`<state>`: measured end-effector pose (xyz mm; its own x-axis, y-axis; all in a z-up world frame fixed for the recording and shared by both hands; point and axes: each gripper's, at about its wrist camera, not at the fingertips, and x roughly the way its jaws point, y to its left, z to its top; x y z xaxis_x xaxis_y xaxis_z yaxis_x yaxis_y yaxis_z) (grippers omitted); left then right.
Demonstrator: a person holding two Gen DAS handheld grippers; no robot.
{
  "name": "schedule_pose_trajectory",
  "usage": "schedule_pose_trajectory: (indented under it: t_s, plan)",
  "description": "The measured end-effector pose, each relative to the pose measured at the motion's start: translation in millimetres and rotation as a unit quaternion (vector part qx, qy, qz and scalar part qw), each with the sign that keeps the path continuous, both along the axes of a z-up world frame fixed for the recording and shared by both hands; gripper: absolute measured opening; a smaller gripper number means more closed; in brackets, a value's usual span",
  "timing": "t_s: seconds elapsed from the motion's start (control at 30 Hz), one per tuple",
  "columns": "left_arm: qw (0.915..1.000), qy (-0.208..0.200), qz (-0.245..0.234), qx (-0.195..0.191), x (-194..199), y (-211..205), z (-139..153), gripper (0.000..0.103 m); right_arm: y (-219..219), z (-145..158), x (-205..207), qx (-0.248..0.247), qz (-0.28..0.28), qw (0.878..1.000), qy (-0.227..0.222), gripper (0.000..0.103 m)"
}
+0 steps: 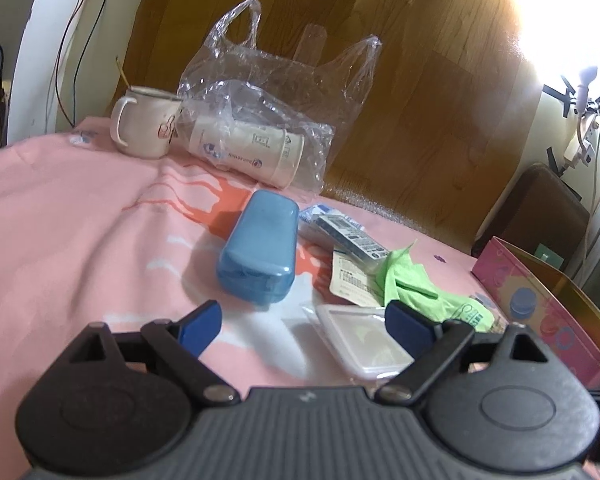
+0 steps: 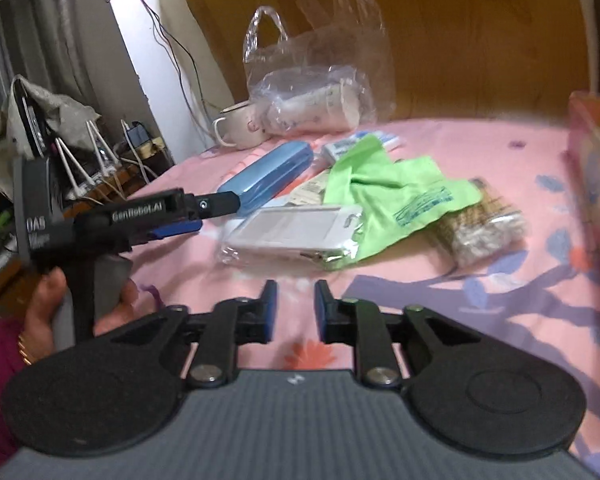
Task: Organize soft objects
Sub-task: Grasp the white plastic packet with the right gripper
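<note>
A green cloth (image 2: 392,196) lies crumpled on the pink bedsheet (image 2: 440,292), partly over a white packaged item (image 2: 296,236) and a clear packet of beige pieces (image 2: 484,220). My right gripper (image 2: 296,312) hovers short of them, its jaws a narrow gap apart with nothing between. My left gripper (image 1: 304,330) stands wide open above the sheet, the white packaged item (image 1: 364,340) by its right finger and the green cloth (image 1: 416,284) just beyond. In the right wrist view the left gripper (image 2: 220,214) reaches in from the left, held by a hand (image 2: 48,300).
A blue hard case (image 1: 260,252) lies mid-sheet beside small printed packets (image 1: 340,232). At the back, a clear plastic bag (image 1: 260,128) holds paper cups, next to a white mug (image 1: 146,126). A pink box (image 1: 548,304) stands at the right. A wooden headboard (image 1: 400,60) closes the far side.
</note>
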<state>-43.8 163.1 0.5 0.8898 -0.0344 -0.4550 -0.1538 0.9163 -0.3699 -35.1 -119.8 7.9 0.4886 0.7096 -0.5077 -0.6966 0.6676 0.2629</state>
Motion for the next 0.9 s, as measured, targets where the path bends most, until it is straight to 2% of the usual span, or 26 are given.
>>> schedule_pose_trajectory:
  t_s: [0.07,0.1,0.23,0.3,0.37,0.4,0.43,0.47,0.5,0.6,0.73,0.9]
  plan:
    - [0.9994,0.024,-0.014,-0.021,7,4,-3,0.092,4,1,-3,-0.014,-0.005,1.000,-0.020,0.044]
    - [0.9990,0.030,-0.017,-0.029,10,5,-4,0.092,7,2,-1,-0.022,-0.007,0.999,-0.028,0.044]
    - [0.9972,0.030,-0.030,-0.061,14,8,-3,0.091,26,5,16,-0.044,-0.009,0.997,-0.064,0.048]
    - [0.9956,0.030,-0.043,-0.078,17,4,-3,0.090,36,4,27,-0.055,-0.012,0.996,-0.075,0.058]
    - [0.9953,0.042,-0.050,-0.072,23,-4,-4,0.082,48,-1,41,-0.072,-0.011,0.994,-0.076,0.063]
    - [0.9956,0.046,-0.050,-0.064,25,-8,-4,0.077,52,-5,48,-0.076,-0.003,0.995,-0.062,0.062]
    - [0.9961,0.048,-0.051,-0.054,26,-13,-4,0.055,55,-10,53,-0.075,0.009,0.996,-0.041,0.062]
    - [0.9936,0.056,-0.073,-0.066,29,-16,-5,0.044,57,-14,54,-0.076,0.013,0.997,-0.027,0.055]
    - [0.9918,0.058,-0.081,-0.079,27,-18,-7,0.044,58,-15,50,-0.082,0.008,0.996,-0.031,0.049]
    - [0.9926,0.050,-0.083,-0.074,11,-27,-5,0.045,52,-12,26,-0.083,-0.001,0.995,-0.056,0.047]
    - [0.9882,0.040,-0.112,-0.096,-8,-40,-1,0.045,33,-8,-14,-0.086,-0.021,0.991,-0.099,0.047]
    - [0.9844,0.024,-0.160,-0.069,2,-86,24,0.045,1,2,-30,-0.078,-0.093,0.983,-0.136,0.047]
